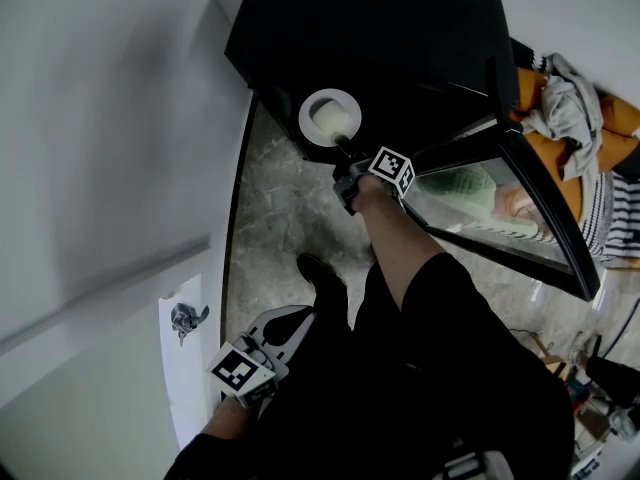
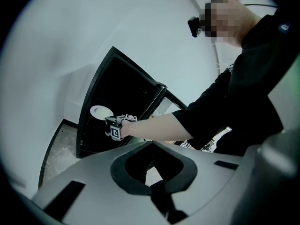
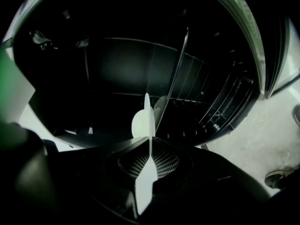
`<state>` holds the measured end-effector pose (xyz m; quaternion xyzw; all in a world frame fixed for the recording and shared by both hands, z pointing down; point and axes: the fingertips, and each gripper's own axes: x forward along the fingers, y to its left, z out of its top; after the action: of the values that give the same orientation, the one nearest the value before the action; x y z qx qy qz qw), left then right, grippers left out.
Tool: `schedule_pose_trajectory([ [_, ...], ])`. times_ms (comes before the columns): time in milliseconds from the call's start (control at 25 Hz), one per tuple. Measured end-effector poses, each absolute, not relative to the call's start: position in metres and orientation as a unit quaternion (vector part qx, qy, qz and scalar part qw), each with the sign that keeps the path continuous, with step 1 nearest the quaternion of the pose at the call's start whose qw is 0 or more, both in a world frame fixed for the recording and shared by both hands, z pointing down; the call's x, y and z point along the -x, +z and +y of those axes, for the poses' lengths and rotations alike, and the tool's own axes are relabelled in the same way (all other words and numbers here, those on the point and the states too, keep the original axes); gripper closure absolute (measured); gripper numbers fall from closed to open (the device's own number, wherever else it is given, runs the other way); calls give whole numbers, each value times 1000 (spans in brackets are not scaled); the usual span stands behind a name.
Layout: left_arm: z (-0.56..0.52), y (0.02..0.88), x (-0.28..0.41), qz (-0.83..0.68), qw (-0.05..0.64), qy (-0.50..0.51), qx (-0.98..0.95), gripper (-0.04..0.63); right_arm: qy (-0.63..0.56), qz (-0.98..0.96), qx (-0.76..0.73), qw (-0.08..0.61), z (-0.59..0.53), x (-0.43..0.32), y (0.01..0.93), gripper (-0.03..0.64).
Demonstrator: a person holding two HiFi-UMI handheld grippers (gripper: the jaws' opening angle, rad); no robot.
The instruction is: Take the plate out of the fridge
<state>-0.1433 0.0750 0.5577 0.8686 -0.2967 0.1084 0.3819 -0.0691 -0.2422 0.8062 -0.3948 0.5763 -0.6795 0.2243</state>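
Note:
A small white plate [image 1: 330, 116] sits at the mouth of the black fridge [image 1: 400, 28], with something pale on it. My right gripper [image 1: 344, 150] is shut on the plate's near rim. In the right gripper view the plate [image 3: 148, 118] stands edge-on, clamped between the jaws of the right gripper [image 3: 150, 140]. The left gripper view shows the same plate [image 2: 100, 111] and right gripper [image 2: 111, 122] from the side, in front of the dark fridge [image 2: 110, 86]. My left gripper [image 1: 291, 322] hangs low by the person's leg, its jaws together and holding nothing; it also shows as the left gripper [image 2: 151, 143].
The fridge's glass door [image 1: 530, 203] stands open at the right. Wire shelves [image 3: 206, 95] line the dark inside. A white door with a metal handle [image 1: 186, 320] is at the left. Clothes [image 1: 570, 108] lie at the upper right. A shoe [image 1: 322, 280] rests on the stone floor [image 1: 280, 203].

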Motion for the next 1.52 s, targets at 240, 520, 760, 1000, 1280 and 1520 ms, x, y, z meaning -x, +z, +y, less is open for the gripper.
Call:
schedule_pose_trajectory([
  [240, 71, 548, 143, -297, 370, 106, -874, 597, -674, 583, 396, 223, -226, 61, 796, 595],
  [520, 68, 529, 144, -300, 356, 106, -879, 597, -679, 582, 376, 240, -196, 56, 759, 595],
  [760, 63, 512, 144, -300, 339, 105, -886, 597, -694, 576, 347, 258, -165, 62, 712, 595],
  [1000, 59, 501, 146, -305, 326, 95, -890, 597, -707, 590, 315, 229, -130, 65, 673, 595],
  [1280, 44, 481, 147, -322, 322, 68, -888, 597, -708, 624, 279, 181, -96, 64, 616, 595],
  [1520, 36, 473, 147, -322, 307, 62, -894, 597, -705, 643, 261, 149, -80, 61, 577, 595],
])
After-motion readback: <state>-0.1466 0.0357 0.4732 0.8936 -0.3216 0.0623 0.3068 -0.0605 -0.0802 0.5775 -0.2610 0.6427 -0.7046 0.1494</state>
